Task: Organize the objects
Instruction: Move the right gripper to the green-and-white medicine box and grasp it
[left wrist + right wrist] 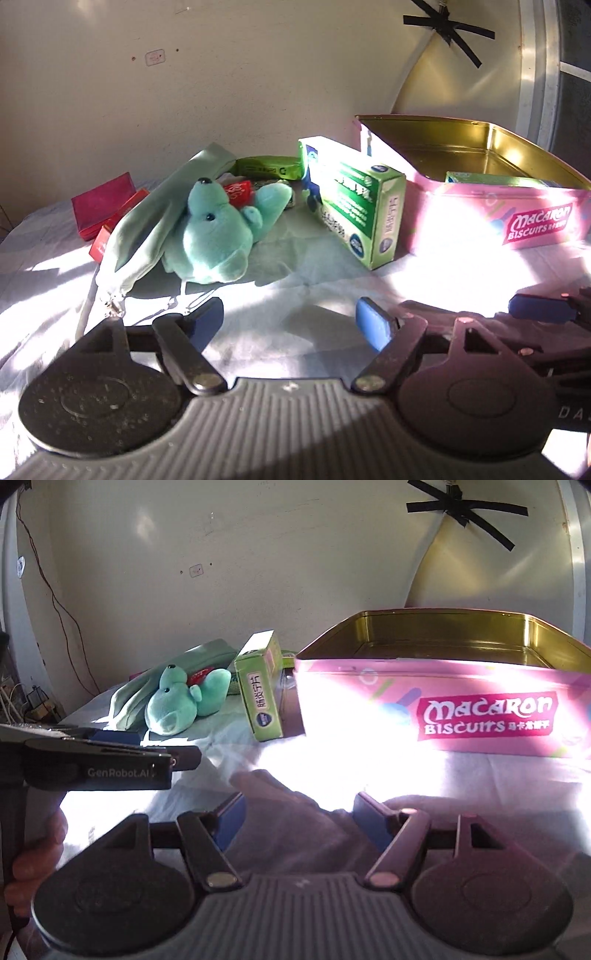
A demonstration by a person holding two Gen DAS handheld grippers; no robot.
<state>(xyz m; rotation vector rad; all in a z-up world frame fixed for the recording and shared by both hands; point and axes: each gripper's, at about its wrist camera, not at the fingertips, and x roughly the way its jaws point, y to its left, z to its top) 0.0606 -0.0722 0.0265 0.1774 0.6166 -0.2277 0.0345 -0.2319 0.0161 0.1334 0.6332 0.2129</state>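
Left gripper: the left gripper (290,325) hovers over the near edge of the bed; its jaws stand apart with only bare sheet between the 2 blue pads, so it is released and grasps nothing.
Right gripper: the right gripper (299,821) is likewise released, its jaws spread over the sheet near the bed's near edge with nothing between them.
Hand: a hand (33,856) grips the left gripper's handle at the left border of the right wrist view.
Bed sheet: a pale sheet (280,295) carries everything, lit by hard sun patches.
Tin: a pink biscuit tin (491,206) sits open towards the right edge, its gold inside showing; 1 green-topped box (495,180) lies inside against the near wall.
Green box: a green carton (354,206) lies on its side just left of the tin, near the middle of the bed.
Plush toy: a teal plush toy (218,229) lies left of the carton, leaning on a pale green pouch (162,218).
Red packet: a small red packet (238,192) is tucked behind the plush.
Green packet: a flat green packet (269,167) lies towards the far edge, behind the plush.
Red boxes: 2 red boxes (101,206) sit towards the left edge, beside the pouch.
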